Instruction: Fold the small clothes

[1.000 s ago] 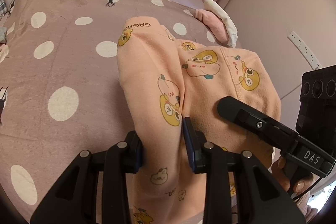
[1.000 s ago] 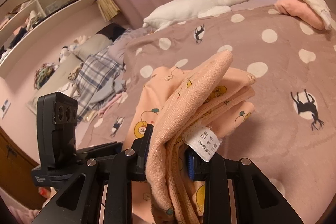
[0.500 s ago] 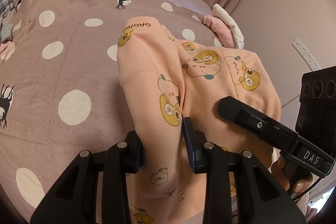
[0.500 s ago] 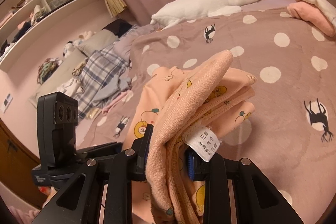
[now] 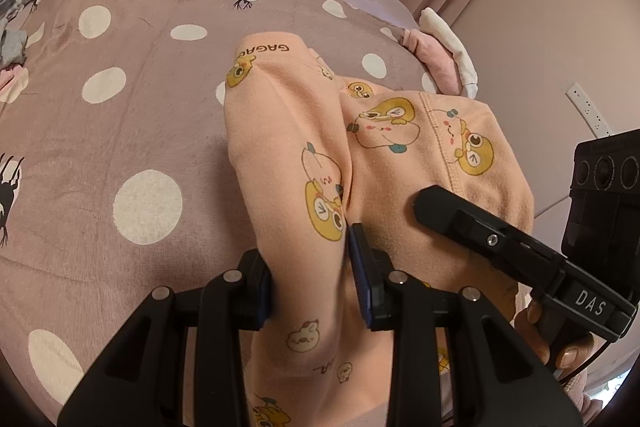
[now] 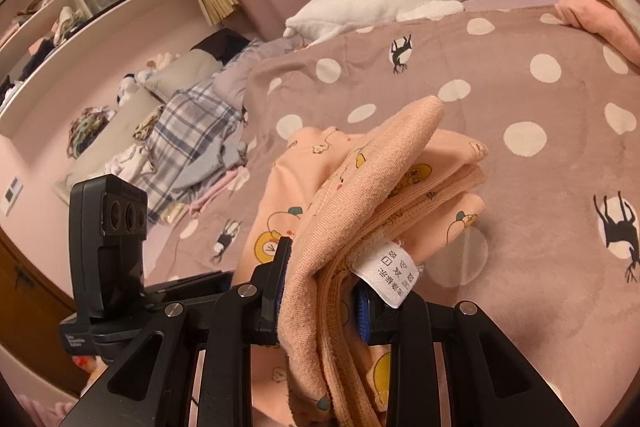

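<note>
1. The peach garment [image 5: 304, 155], printed with yellow cartoon animals, fills the middle of the left wrist view, hanging above the dotted bedspread [image 5: 132, 131].
2. The left hand-held gripper [image 5: 310, 283], at the lower centre of that frame, is clamped on a bunched fold of the garment; cloth runs up from between its blue pads [image 5: 360, 267] toward the upper middle and drapes down below them.
3. The right hand-held gripper [image 6: 322, 285], at the lower centre of its own view, pinches several stacked layers of the same garment [image 6: 384, 163], ribbed edge on top, the layers fanning out toward the frame's centre.
4. A white care label [image 6: 390, 273] hangs just beside its right pad.
5. In the left wrist view the right hand-held gripper reaches in from the lower right, its tip against the cloth.
6. A white plush goose [image 6: 384, 1] lies along the far edge of the bed, at the top of both frames.
7. A pink and white folded pile [image 5: 444, 59] sits at the upper right.
</note>
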A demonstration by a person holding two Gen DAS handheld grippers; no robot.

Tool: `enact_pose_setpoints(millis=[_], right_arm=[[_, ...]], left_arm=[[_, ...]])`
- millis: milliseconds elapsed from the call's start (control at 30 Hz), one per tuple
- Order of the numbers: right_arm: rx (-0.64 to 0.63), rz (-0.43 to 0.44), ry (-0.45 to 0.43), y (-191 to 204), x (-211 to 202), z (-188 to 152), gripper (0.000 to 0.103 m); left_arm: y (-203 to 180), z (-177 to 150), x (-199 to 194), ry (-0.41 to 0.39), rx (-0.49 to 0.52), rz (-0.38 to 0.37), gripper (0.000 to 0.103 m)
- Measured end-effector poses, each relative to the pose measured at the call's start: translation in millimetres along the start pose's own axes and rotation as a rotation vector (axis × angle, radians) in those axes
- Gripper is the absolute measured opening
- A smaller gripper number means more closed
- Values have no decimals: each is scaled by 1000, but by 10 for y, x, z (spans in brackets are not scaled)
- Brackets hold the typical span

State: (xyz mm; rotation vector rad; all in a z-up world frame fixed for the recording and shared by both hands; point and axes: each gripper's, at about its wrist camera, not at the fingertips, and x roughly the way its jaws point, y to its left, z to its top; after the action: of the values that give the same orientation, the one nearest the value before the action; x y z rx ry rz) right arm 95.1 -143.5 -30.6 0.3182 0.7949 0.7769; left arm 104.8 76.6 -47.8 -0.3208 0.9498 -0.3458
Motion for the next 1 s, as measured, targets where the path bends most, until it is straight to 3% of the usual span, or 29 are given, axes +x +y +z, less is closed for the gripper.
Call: enact_pose_setpoints(millis=[1000], right_arm=[[27, -23, 70, -115, 363, 43, 29]], left_arm=[[163, 78, 363, 64, -49, 25, 32]])
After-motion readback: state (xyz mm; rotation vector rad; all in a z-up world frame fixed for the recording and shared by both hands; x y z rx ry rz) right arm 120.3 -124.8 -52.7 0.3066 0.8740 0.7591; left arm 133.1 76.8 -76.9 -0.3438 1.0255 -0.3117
